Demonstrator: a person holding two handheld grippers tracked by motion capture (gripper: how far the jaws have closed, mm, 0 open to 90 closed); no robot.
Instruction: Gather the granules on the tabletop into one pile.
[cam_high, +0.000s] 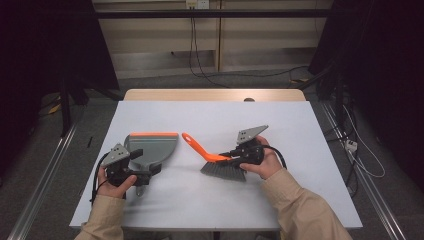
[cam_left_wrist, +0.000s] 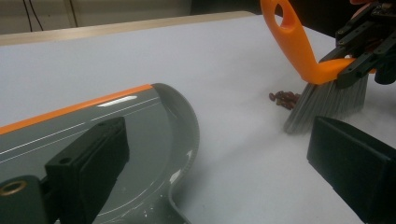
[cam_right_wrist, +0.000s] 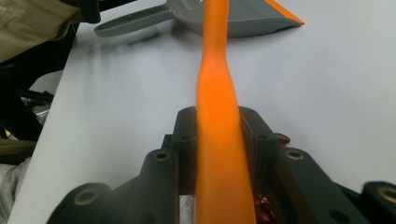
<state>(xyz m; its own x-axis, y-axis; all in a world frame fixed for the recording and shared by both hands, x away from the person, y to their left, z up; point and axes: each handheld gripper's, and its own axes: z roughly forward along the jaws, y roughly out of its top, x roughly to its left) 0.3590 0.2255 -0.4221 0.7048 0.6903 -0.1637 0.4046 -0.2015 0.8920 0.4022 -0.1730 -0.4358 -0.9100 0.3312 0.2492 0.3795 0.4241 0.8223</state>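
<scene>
- Surface: a pale grey-white tabletop (cam_high: 210, 195) with a wooden edge at the far side, set in a dim room with dark curtains and cables on the floor. It is smooth, so anything loose on it is likely to roll or slide.
- Left: the left gripper (cam_high: 134, 169) sits at the handle end of the grey plastic dustpan with an orange lip (cam_high: 152, 146). In the left gripper view its fingers (cam_left_wrist: 88, 163) stand well apart, one over the pan, the other over bare surface; they clamp nothing. Risk: an unheld pan can be pushed away once bristles or beans strike it.
- Pan orientation: the orange lip faces the far side of the surface, not the brush. Risk: beans swept sideways would meet the pan's wall rather than its mouth, and scatter.
- Centre: a small heap of dark red beans (cam_left_wrist: 284, 98) lies touching the bristles, well apart from the pan. Risk: a fast stroke would fling them off the surface.
- Right: the right gripper (cam_high: 235, 155) has its fingers (cam_right_wrist: 186, 140) clamped on the orange plastic handle of the grey-bristled hand brush (cam_high: 222, 169). Risk: the tapered, smooth handle may twist in the grip, lifting the bristles over beans.
</scene>
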